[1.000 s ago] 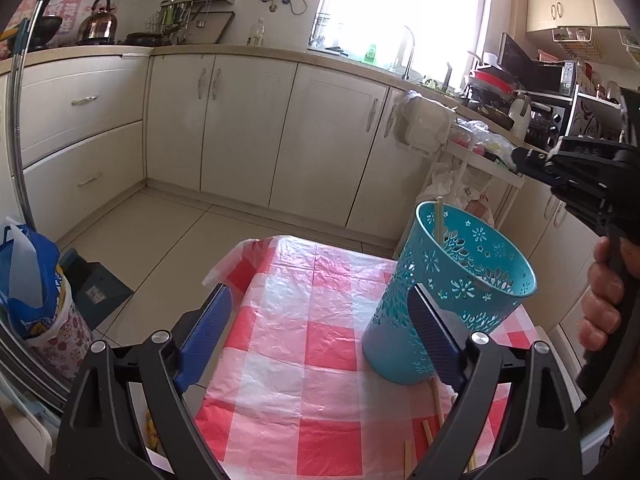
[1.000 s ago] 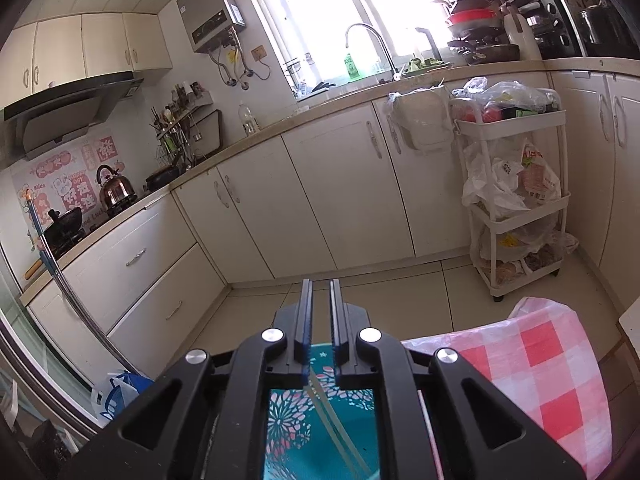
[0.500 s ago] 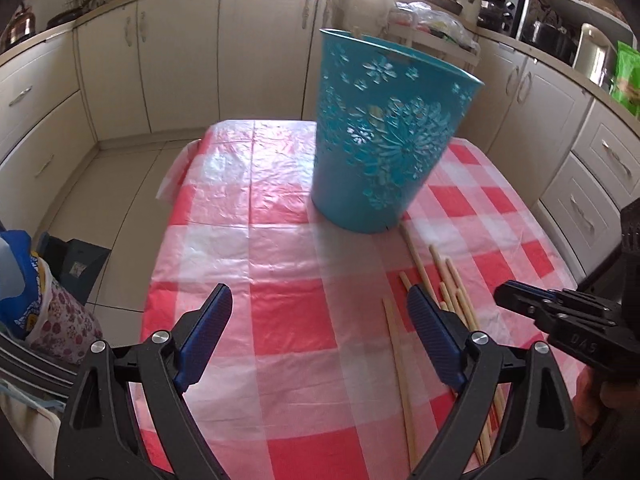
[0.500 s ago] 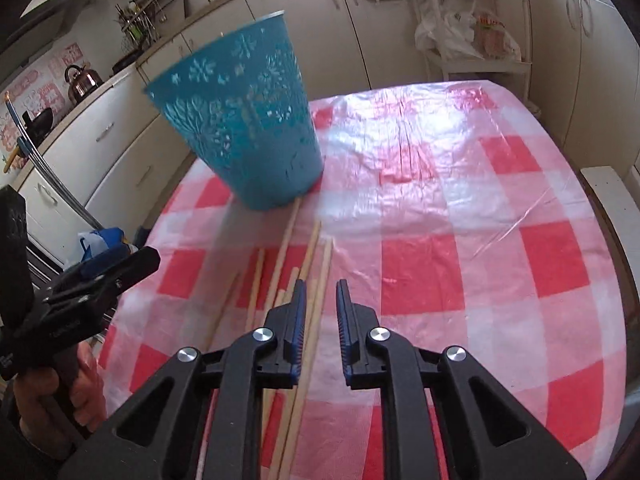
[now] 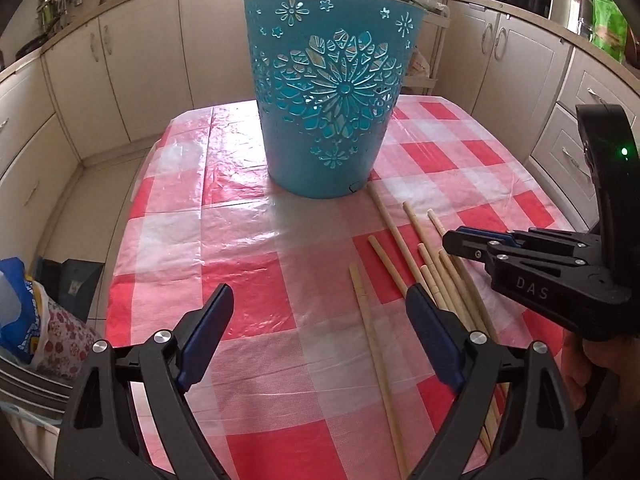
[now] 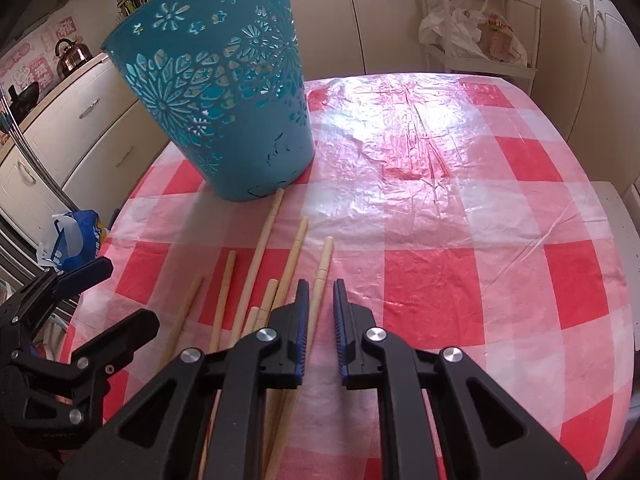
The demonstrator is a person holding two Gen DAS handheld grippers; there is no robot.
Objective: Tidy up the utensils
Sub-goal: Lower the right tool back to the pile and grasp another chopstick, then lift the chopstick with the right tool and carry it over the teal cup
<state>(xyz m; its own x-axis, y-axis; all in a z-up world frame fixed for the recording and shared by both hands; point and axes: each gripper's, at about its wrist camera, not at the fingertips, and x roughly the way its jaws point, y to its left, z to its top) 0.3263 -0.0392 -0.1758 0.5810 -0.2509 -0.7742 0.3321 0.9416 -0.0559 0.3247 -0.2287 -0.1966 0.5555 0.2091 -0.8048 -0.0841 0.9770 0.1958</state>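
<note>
Chopsticks (image 6: 294, 254) are lying loose in a rough fan on the tablecloth (image 6: 460, 240), just in front of the bin (image 6: 224, 92), the longest one almost touching its base. In the left view the same chopsticks (image 5: 394, 232) are sitting between your two tools.

Handling, as a judgement: they are looking like pale wood or bamboo, thin, stiff and very light, round in section, so they are likely rolling or skidding on the glossy plastic cloth when nudged. You are best pinching one near its middle, square across the shaft, so it is not pivoting in the grip.

Your right gripper (image 6: 320, 292) is hovering low over the near ends of the sticks, jaws parted only by a narrow gap, one stick lined up with that gap; nothing is clamped. Your left gripper (image 5: 320, 312) is standing wide apart over bare cloth, holding nothing.

Bin: teal plastic, tapered, pierced with flower cut-outs, upright, mouth wide; cracks are showing near its base. Cloth: red and white check, thin film, wrinkled and shiny.
</note>
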